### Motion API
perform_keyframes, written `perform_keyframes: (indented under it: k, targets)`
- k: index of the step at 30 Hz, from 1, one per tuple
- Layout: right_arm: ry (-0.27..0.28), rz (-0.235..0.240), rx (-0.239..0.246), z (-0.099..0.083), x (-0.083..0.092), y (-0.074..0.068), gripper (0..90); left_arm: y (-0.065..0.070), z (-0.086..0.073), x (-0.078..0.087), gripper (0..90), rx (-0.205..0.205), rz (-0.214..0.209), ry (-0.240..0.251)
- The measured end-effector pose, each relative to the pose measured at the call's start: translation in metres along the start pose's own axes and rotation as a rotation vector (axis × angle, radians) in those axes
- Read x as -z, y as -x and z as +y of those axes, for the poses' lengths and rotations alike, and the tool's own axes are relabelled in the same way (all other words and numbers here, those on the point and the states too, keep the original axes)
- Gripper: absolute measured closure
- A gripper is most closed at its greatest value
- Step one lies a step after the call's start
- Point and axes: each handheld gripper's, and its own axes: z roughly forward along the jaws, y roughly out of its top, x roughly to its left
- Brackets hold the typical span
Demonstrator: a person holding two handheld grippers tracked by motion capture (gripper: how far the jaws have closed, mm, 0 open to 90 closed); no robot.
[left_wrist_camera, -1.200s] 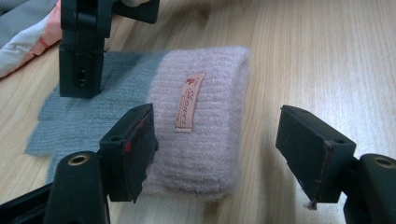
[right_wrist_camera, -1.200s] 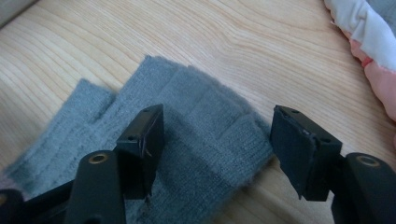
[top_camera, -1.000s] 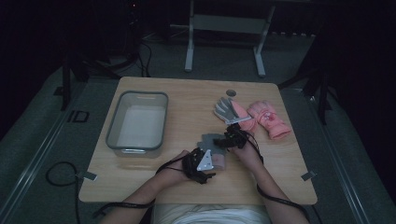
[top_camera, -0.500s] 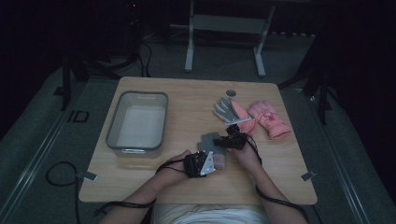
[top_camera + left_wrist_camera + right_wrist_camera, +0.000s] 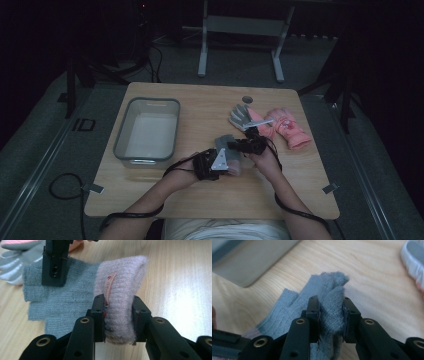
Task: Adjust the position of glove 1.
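Note:
A grey knit glove (image 5: 224, 143) with a pale pink cuff (image 5: 122, 277) is stretched between the two grippers, near the table's front middle. My left gripper (image 5: 117, 305) is shut on the cuff beside its label; its jaws have just been closing. My right gripper (image 5: 330, 305) is shut on a bunched fold of the glove's grey finger end (image 5: 327, 285); its jaws have also just closed. In the high view the left gripper (image 5: 227, 162) sits just in front of the right gripper (image 5: 235, 146). The right gripper's jaw (image 5: 54, 272) stands over the grey knit in the left gripper view.
A clear rectangular bin (image 5: 120, 145) stands on the table's left half. A grey-and-white glove (image 5: 240, 116) and pink gloves (image 5: 290, 127) lie at the back right. A small dark round spot (image 5: 247, 99) sits near the far edge. Cables trail off the front edge.
Both grippers have closed on the glove and risen a little, lifting it off the tabletop. The other gloves and the bin have not moved.

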Motion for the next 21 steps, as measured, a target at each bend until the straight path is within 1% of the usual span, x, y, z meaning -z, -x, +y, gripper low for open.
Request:
perform_keyframes:
  k: [1,4,8,10,11,12,13,16,17,18,19,21]
  targets:
    - [0.015,0.017,0.016,0.006,0.006,-0.003,72.6,-0.002,0.001,0.004,69.0,0.005,-0.004,0.003]
    - [0.028,0.042,0.028,0.014,0.012,-0.006,72.6,-0.006,0.003,0.013,69.1,0.003,0.002,0.003]
    - [0.046,0.055,0.048,0.022,0.016,-0.012,72.6,-0.009,0.004,0.023,69.2,-0.012,0.009,-0.008]
    - [0.049,0.057,0.066,0.026,0.016,-0.016,72.6,-0.012,0.003,0.029,69.3,-0.014,0.0,-0.005]
    - [0.049,0.057,0.066,0.026,0.016,-0.016,72.6,-0.012,0.003,0.029,69.3,-0.014,0.0,-0.005]
    - [0.053,0.059,0.077,0.028,0.016,-0.018,72.6,-0.014,0.002,0.034,69.3,-0.019,-0.004,-0.015]
    - [0.059,0.067,0.101,0.032,0.015,-0.023,72.6,-0.014,0.001,0.037,69.3,-0.018,-0.005,-0.017]
    - [0.064,0.084,0.113,0.038,0.012,-0.028,72.6,-0.017,-0.002,0.045,69.4,-0.014,-0.004,-0.023]
    - [0.064,0.084,0.113,0.038,0.012,-0.028,72.6,-0.017,-0.002,0.045,69.4,-0.014,-0.004,-0.023]
    - [0.064,0.089,0.114,0.039,0.011,-0.029,72.6,-0.02,-0.005,0.052,69.4,-0.02,0.005,-0.037]
    - [0.063,0.097,0.12,0.045,0.008,-0.034,72.6,-0.021,-0.006,0.055,69.4,-0.023,0.009,-0.038]
    - [0.063,0.103,0.131,0.051,0.005,-0.038,72.6,-0.023,-0.009,0.061,69.4,-0.017,0.016,-0.038]
